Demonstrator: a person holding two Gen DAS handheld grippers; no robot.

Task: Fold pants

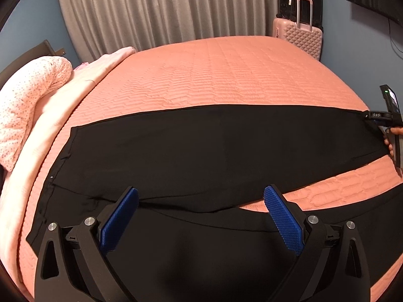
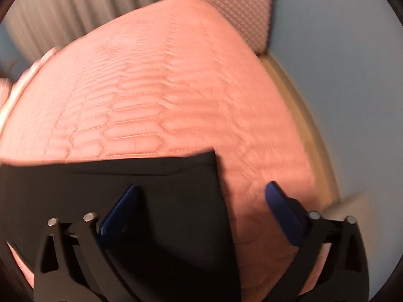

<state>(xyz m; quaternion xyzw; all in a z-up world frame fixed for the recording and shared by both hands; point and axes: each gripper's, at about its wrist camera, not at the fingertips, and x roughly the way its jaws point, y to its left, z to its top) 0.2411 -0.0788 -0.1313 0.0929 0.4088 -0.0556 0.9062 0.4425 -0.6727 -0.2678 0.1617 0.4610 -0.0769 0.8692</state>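
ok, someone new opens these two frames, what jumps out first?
The black pants, spread flat across the salmon quilted bedspread, one leg running right to its hem. Next, both grippers' blue pads: the left gripper open over the crotch area, the right gripper open astride the hem's edge. Behind the bed, a pink suitcase stands by grey curtains.

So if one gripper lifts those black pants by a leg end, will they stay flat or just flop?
Probably flop. The black pants lie limp and thin on the bedspread, following its surface, with soft creases near the crotch. They look light, so the leg would likely drape and trail. The smooth cloth may slide over the quilting rather than catch.
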